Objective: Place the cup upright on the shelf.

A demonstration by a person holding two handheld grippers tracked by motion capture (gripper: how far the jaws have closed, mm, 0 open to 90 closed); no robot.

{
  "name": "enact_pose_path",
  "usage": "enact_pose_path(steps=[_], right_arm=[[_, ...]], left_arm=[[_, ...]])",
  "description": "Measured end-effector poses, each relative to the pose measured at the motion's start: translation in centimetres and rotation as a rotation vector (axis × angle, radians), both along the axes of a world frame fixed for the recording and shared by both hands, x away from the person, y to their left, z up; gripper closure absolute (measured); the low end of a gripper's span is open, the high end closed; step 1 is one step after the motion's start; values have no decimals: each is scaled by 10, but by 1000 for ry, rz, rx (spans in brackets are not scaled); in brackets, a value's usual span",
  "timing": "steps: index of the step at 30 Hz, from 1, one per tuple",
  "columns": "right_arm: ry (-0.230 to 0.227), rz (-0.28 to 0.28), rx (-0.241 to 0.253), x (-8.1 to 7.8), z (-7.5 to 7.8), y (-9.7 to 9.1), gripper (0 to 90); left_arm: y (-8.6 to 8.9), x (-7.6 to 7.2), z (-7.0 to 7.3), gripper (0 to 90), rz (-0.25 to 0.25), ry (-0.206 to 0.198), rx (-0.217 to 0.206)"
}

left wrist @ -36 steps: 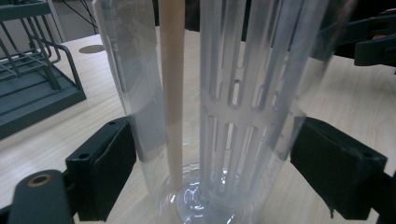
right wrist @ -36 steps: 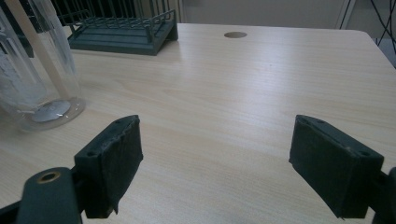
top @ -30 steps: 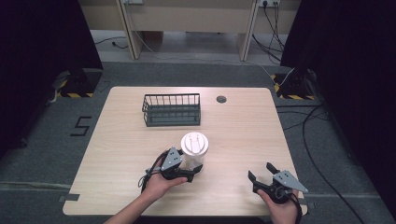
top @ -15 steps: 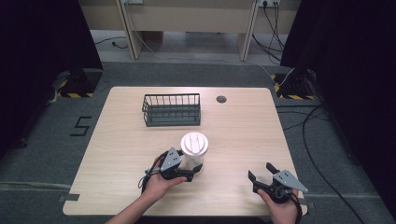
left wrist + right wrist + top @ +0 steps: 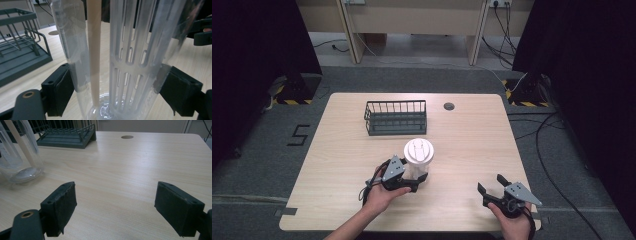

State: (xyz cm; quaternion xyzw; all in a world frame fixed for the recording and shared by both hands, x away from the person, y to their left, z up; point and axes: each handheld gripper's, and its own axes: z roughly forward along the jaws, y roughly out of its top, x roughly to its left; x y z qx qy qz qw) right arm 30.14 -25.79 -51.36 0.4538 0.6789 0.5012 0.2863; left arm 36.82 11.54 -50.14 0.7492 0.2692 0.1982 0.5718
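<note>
- Left gripper (image 5: 416, 182): jaws closed against the lower wall of a clear tumbler (image 5: 418, 159), one black pad on each side; in the left gripper view the pads (image 5: 60, 91) press the transparent wall at both flanks of the tumbler (image 5: 120, 62); grasp is low, near the base.
- Tumbler: upright on the table (image 5: 472, 145), base on the wood; white lid (image 5: 419, 150) on top in the high view; inside, a slotted white insert (image 5: 132, 55) and a pale straw (image 5: 93, 50) reaching the bottom.
- Left hand (image 5: 382, 195): wraps the gripper body from 6 o'clock; forearm enters from the bottom edge.
- Right gripper (image 5: 493, 187): jaws spread wide, nothing between them; in the right gripper view bare wood lies between the two pads (image 5: 61, 207); well apart from the tumbler, at 3 to 4 o'clock of it; right hand (image 5: 512, 220) at the near table edge.
- Wire rack (image 5: 395, 117): dark, at 11 o'clock of the tumbler, near but not touching; seen at upper left in the right gripper view (image 5: 67, 132).
- Cable port (image 5: 449, 106): round, at 1 o'clock of the tumbler, near the far table edge.
</note>
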Motion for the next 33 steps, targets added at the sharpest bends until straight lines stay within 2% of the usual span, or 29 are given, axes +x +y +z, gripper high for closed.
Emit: enact_pose_path(steps=[9,33], right_arm=[[2,-1,1,0,0,0,181],[12,-1,12,0,0,0,181]], left_arm=[[8,5,9,180,19,-14,17],[29,23,34,180,82,-43,-1]])
